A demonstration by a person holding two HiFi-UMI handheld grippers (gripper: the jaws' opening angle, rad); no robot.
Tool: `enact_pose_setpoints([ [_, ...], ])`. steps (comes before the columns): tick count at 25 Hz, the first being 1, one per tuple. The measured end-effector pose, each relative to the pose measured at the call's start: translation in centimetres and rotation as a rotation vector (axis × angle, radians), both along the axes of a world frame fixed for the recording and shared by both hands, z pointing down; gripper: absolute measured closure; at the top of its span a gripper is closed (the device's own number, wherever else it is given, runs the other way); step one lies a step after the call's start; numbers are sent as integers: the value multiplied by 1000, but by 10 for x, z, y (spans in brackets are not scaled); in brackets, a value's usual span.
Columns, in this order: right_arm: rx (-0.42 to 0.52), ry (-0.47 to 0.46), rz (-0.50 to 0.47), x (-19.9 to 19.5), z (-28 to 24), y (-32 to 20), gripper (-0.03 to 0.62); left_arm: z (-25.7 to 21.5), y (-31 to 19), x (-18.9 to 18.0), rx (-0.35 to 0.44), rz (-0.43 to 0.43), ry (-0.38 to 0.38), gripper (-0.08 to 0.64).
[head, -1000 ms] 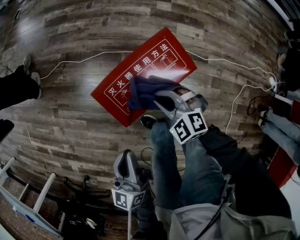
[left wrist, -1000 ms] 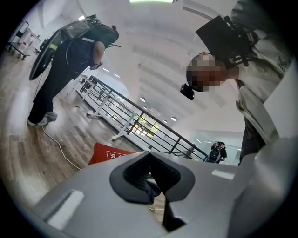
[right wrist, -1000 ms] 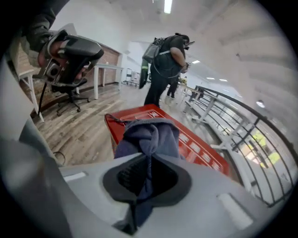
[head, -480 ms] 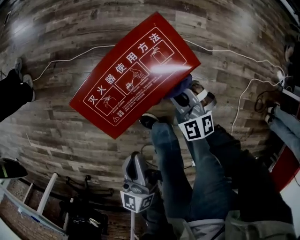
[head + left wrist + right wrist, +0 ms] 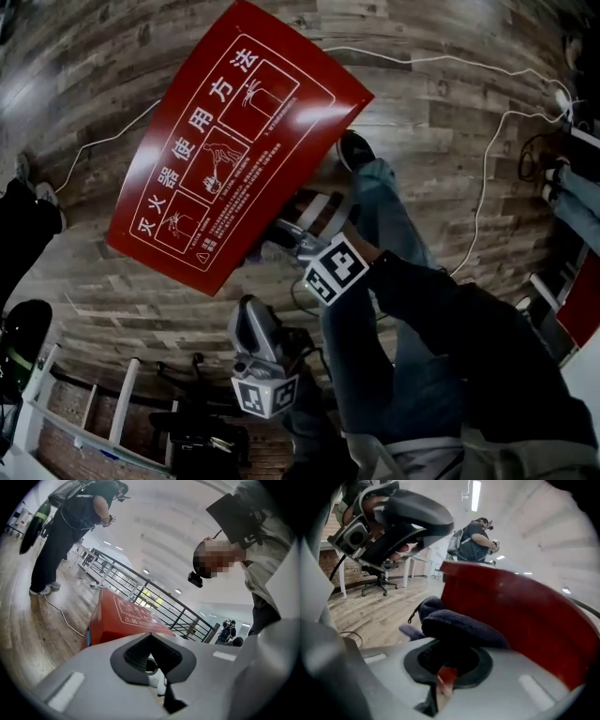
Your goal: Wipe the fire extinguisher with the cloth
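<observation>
The red fire extinguisher box (image 5: 225,150), its lid printed with white instructions, stands on the wood floor. My right gripper (image 5: 286,232) reaches under the box's near edge, so its jaws are mostly hidden in the head view. In the right gripper view they are shut on a dark blue cloth (image 5: 461,625), which lies bunched against the box's red side (image 5: 520,616). My left gripper (image 5: 253,328) hangs below and apart from the box, shut and holding nothing. In its own view the box (image 5: 126,618) stands some way ahead of the left gripper (image 5: 152,656).
White cables (image 5: 487,169) run over the floor beyond the box. My jeans-clad leg (image 5: 394,234) and shoe (image 5: 354,150) are beside the box. An office chair (image 5: 197,427) and white table legs (image 5: 84,412) are behind me. A person (image 5: 70,522) stands by a black railing (image 5: 154,602).
The right gripper has carried the cloth off the lid's top and down to the box's near side. The box now fills more of the head view, higher and further left.
</observation>
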State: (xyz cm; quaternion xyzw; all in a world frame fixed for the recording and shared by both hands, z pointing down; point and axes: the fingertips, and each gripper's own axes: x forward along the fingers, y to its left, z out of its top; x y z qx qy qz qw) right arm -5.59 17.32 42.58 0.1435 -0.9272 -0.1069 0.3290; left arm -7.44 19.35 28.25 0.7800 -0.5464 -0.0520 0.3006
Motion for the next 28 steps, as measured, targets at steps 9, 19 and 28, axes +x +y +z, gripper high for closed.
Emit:
enact_pose_setpoints([
  [9,-129,106,618,192,58,-116,569,67,-9,6,-100,-81,28,554],
  [19,-318,-62,131,-26,72,9,569,70,1,-12,-144,-174,34,554],
  [28,-317,90,560,139,156,-85,569,75,8,-32,-140,-138,12,554],
])
